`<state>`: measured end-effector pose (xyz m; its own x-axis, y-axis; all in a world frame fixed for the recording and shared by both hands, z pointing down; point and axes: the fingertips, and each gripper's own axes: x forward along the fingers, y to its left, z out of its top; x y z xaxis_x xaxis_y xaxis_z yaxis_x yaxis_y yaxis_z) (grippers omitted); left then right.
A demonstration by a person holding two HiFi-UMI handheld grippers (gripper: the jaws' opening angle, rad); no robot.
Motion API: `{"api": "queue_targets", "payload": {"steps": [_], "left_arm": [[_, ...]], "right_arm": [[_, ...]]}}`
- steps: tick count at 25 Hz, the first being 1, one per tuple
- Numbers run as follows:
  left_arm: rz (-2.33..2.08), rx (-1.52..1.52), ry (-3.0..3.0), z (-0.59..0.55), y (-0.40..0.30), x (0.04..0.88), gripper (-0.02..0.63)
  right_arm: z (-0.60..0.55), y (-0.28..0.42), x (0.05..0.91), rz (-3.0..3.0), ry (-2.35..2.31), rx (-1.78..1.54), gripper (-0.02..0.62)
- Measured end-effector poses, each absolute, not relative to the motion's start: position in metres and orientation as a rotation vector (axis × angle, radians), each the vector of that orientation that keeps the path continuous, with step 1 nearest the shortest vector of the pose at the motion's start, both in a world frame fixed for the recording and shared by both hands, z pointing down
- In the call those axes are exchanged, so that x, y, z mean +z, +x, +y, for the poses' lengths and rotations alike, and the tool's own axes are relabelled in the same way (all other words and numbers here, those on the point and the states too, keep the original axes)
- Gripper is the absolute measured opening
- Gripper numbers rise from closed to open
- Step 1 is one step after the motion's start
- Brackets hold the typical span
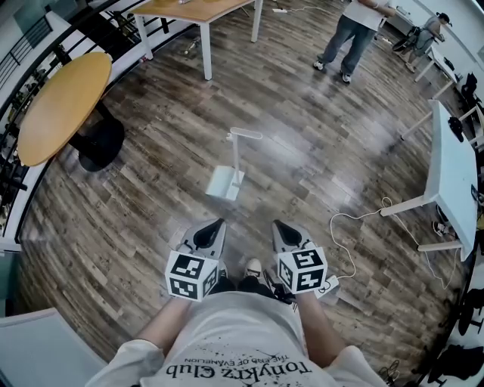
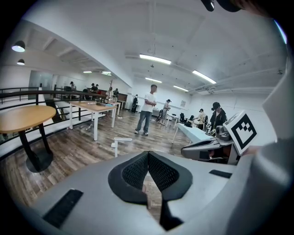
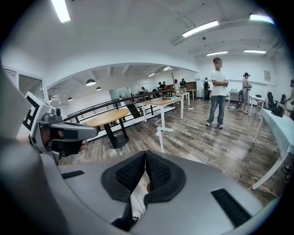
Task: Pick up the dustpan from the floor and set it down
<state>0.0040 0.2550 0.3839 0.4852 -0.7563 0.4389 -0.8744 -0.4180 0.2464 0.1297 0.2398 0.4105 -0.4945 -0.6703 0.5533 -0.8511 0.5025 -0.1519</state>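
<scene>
A white dustpan stands on the wooden floor with its long handle upright; its handle shows as a white post in the left gripper view and the right gripper view. My left gripper and right gripper are side by side near my body, short of the dustpan. Both are shut, with the black pads touching at the tip and nothing between them. The right gripper's pads meet the same way.
A round wooden table on a black base stands at the left. A rectangular table is at the back, a white table at the right with a cable on the floor. A person stands far ahead.
</scene>
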Motion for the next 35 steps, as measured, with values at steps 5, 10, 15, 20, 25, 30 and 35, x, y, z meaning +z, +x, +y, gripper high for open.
{"api": "queue_targets", "payload": {"steps": [5, 10, 15, 20, 25, 30, 35], "left_arm": [[-1.33, 0.379, 2.335, 0.251, -0.009, 0.38, 0.023], [-1.301, 0.393, 2.365, 0.249, -0.025, 0.379, 0.023], [-1.277, 0.392, 2.378, 0.246, -0.037, 0.382, 0.023], [-1.265, 0.389, 2.381, 0.237, -0.041, 0.385, 0.023], [-1.287, 0.394, 2.366, 0.215, -0.044, 0.388, 0.023], [-1.308, 0.398, 2.341, 0.18, -0.043, 0.394, 0.023], [-1.343, 0.385, 2.312, 0.124, -0.035, 0.396, 0.023]], "right_arm": [[0.239, 0.112, 0.411, -2.318, 1.277, 0.586, 0.025], [0.241, 0.096, 0.408, -2.306, 1.312, 0.585, 0.025], [0.243, 0.086, 0.409, -2.29, 1.331, 0.58, 0.025], [0.231, 0.08, 0.409, -2.295, 1.332, 0.577, 0.026], [0.207, 0.081, 0.417, -2.301, 1.316, 0.584, 0.026], [0.166, 0.082, 0.423, -2.315, 1.287, 0.589, 0.026], [0.109, 0.092, 0.424, -2.33, 1.253, 0.574, 0.026]]}}
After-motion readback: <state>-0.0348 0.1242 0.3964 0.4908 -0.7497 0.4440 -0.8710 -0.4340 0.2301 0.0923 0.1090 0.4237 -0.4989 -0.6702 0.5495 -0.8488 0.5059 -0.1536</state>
